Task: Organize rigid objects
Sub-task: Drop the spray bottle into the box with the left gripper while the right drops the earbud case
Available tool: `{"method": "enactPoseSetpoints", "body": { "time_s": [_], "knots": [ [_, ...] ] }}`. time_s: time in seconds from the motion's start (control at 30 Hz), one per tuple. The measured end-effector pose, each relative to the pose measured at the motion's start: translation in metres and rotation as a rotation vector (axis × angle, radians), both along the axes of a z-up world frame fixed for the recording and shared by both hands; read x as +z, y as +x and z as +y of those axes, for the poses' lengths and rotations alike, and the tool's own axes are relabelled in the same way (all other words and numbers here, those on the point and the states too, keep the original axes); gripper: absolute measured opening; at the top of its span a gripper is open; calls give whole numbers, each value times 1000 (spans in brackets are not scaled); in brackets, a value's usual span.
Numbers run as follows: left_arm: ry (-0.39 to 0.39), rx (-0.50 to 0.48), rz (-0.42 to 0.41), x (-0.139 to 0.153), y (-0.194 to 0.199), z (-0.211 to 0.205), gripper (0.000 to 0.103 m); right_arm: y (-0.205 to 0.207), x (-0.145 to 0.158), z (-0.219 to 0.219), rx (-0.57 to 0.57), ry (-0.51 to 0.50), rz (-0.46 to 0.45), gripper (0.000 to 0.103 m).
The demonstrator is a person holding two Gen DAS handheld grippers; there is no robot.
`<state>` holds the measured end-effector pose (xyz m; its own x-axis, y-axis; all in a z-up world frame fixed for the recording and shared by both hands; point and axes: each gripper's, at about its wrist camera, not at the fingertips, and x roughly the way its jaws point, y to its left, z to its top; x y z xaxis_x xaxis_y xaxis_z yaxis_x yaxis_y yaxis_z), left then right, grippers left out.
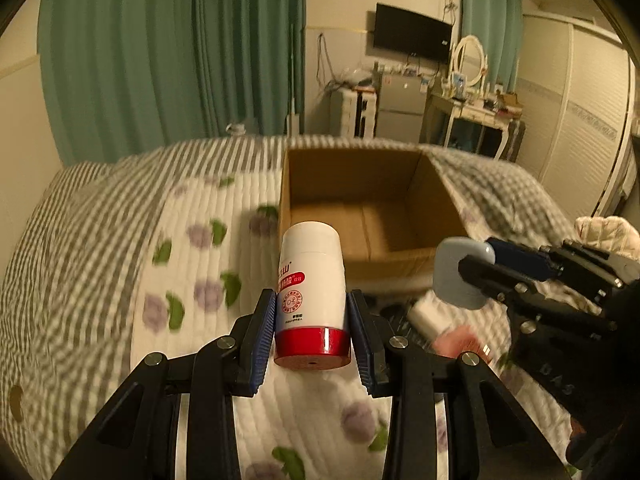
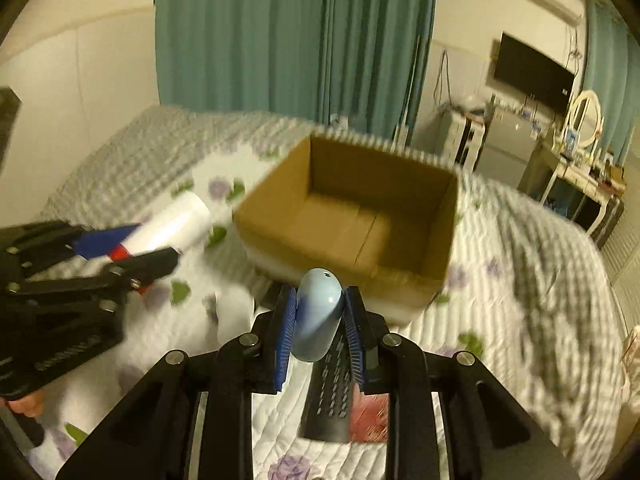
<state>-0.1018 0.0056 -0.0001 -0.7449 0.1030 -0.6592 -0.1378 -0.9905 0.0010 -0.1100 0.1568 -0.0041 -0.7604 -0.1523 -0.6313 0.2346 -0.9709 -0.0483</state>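
Bed (image 1: 100,240) with quilt carries everything; the box (image 1: 420,264) sits on it ahead of both my tools. Box is open-topped cardboard, floor bare as far as I see, nothing in it; near corner hidden behind its front wall. Walls look thin, likely to flex if knocked.

My left tool (image 1: 311,332) is clamped on the bottle (image 1: 310,280), pads on its lower body just above the red cap, cap end toward me, held in the air short of the box. Judged: rigid plastic, light, smooth and round, so it could twist or slip; gripping mid-body would be steadier.

My right tool (image 2: 320,328) is clamped on the blue case (image 2: 316,312), a small rounded glossy shell, also in the air just before the box's near edge. Judged: hard, light, slick, curved sides, could squirt out if squeezed off-centre.

A remote (image 2: 332,392) lies on the quilt under the right tool, beside something red, too blurred to name.
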Motion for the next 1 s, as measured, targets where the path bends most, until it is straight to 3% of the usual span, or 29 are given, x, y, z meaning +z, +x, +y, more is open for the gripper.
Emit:
{"method": "enactPoseSetpoints", "body": {
  "time_s": [0.23,0.4,0.7,0.8,0.87,1.0],
  "knots": [
    [14,-9,25,29,-53,13,36,-33,55,17,-29,4,100,24],
    [-18,-2,5,16,-100,24,36,-66,63,33,-60,7,120,24],
    [-56,-25,-69,-47,-151,46,37,-123,16,47,-75,12,43,24],
    [-53,-34,-52,-52,-151,48,46,-128,2,50,-74,7,24,24],
    [-39,-28,-36,-47,-150,47,62,-129,-3,51,-71,5,20,24],
    [-46,-2,-19,-39,-152,43,64,-132,-7,53,-76,0,15,24]
  ]
}}
